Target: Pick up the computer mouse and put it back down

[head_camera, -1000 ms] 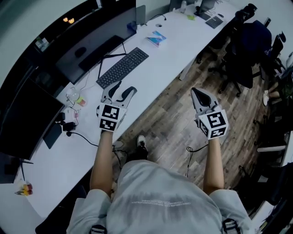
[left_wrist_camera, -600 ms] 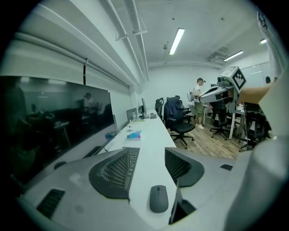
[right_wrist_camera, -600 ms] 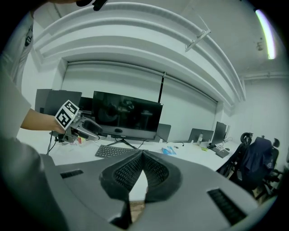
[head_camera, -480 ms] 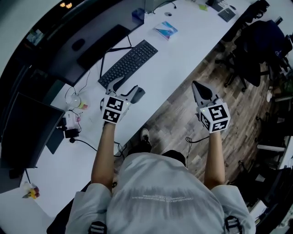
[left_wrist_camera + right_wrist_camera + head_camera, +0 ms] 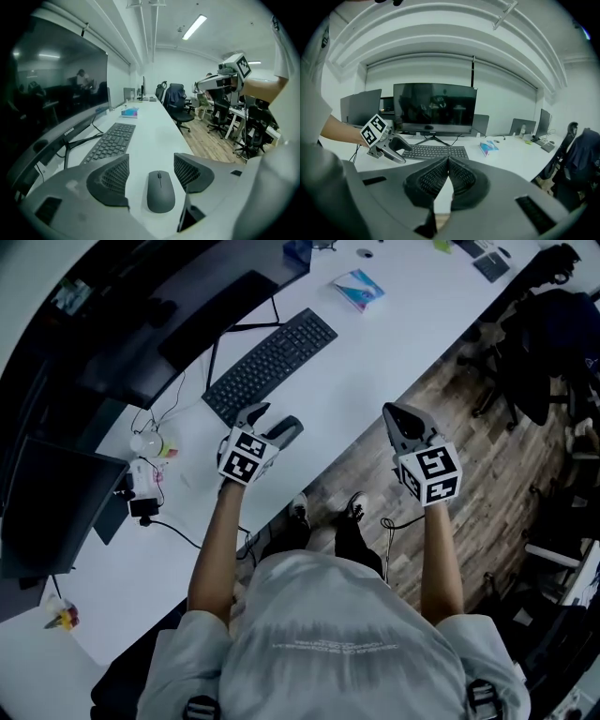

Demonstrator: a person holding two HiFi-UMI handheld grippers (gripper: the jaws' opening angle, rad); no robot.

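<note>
A dark grey computer mouse [image 5: 161, 192] lies on the white desk [image 5: 375, 343], seen in the left gripper view. My left gripper [image 5: 151, 161] is low over the desk and straddles it. Its jaws have just been opening, and the pads stand clear of the mouse on both sides. In the head view the left gripper [image 5: 269, 424] sits by the near end of the keyboard [image 5: 272, 362] and hides the mouse. My right gripper [image 5: 398, 418] hangs shut and empty over the wooden floor, off the desk's edge. The right gripper view shows its pads pressed together.
A black keyboard [image 5: 112, 140] lies left of the mouse, with a wide monitor [image 5: 187, 334] behind it. A blue packet [image 5: 358, 289] lies farther along the desk. Cables and small items [image 5: 145, 479] lie to the left. Office chairs [image 5: 553, 343] stand on the floor.
My left gripper has come down and forward onto the desk by the keyboard, with its jaws wider apart. My right gripper has shifted slightly towards the desk's edge, still shut.
</note>
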